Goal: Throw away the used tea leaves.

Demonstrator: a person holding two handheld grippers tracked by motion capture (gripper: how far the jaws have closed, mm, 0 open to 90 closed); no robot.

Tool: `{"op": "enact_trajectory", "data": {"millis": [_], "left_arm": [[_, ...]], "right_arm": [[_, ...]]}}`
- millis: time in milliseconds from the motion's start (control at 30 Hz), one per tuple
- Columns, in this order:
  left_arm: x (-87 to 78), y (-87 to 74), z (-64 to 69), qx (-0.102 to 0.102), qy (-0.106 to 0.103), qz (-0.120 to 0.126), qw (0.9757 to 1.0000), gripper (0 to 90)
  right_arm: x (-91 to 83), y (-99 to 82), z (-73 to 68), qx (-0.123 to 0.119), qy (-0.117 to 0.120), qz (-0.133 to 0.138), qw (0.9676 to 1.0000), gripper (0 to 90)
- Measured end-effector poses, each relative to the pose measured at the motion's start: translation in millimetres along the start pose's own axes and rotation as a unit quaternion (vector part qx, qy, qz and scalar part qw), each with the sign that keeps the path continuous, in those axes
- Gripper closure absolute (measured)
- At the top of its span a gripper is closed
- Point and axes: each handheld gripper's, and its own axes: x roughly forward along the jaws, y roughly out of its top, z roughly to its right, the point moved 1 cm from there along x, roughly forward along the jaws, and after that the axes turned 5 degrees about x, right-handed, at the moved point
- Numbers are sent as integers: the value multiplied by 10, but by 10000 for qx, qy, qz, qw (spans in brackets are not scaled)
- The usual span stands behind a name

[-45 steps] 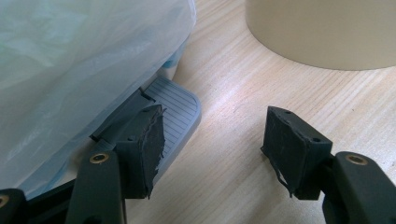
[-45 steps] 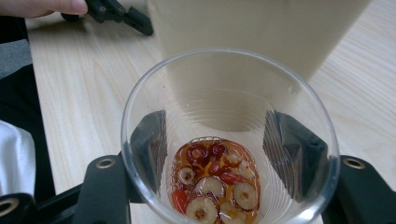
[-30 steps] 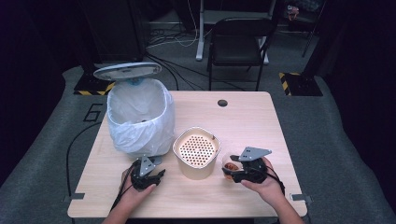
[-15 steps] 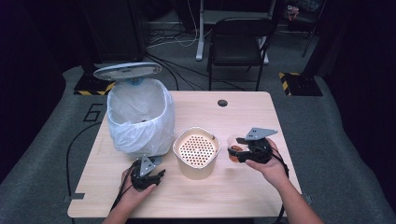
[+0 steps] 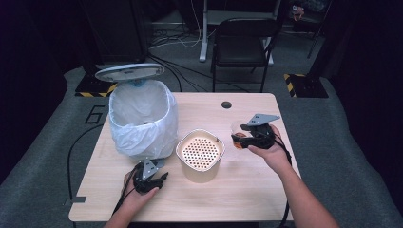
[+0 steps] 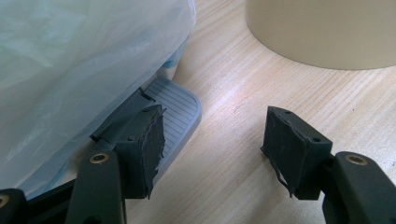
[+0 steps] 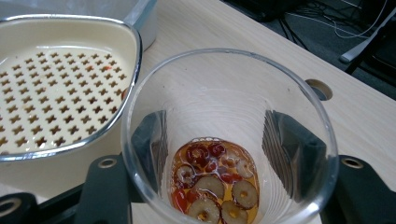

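My right gripper [image 5: 243, 137] is shut on a clear glass [image 7: 219, 100], its pads pressing the wall from both sides. At the glass's bottom lie amber liquid and sliced red fruit [image 7: 215, 186]. I hold the glass [image 5: 238, 134] off the table, just right of a cream pot with a perforated strainer insert [image 5: 200, 153] [image 7: 56, 98]. My left gripper [image 5: 159, 178] rests low near the table's front edge. Its jaws stand apart with nothing between them [image 6: 217, 144], beside the grey foot pedal [image 6: 176, 105] of a bin.
A pedal bin lined with a white bag [image 5: 142, 118] [image 6: 70, 51] stands at the table's left, its lid [image 5: 129, 72] raised. The wooden table [image 5: 247, 190] has a cable hole [image 5: 226, 104] at the back. A black chair [image 5: 242, 40] stands beyond.
My right hand has carried the glass away from the table's front edge and upward, along the pot's right side. The left hand has stayed where it was.
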Motion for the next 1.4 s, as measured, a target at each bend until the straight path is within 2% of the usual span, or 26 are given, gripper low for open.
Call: {"op": "enact_trajectory", "data": {"millis": [133, 300, 667, 1033, 1167, 1400], "left_arm": [[0, 0, 0, 1, -1, -2, 10000, 382], [0, -1, 0, -20, 2, 4, 10000, 382], [0, -1, 0, -23, -3, 5, 10000, 381], [0, 0, 0, -16, 3, 5, 10000, 381], [0, -1, 0, -16, 0, 3, 10000, 381], [0, -1, 0, -17, -2, 6, 10000, 382]], "right_arm": [[42, 71, 29, 22, 43, 42, 10000, 405], [85, 164, 49, -101, 96, 112, 9998, 406], [139, 285, 45, -76, 199, 207, 9996, 409], [177, 409, 45, -414, 201, 409, 9981, 427], [204, 450, 14, -482, 262, 431, 9976, 428], [240, 513, -81, -767, 319, 514, 9952, 429]]}}
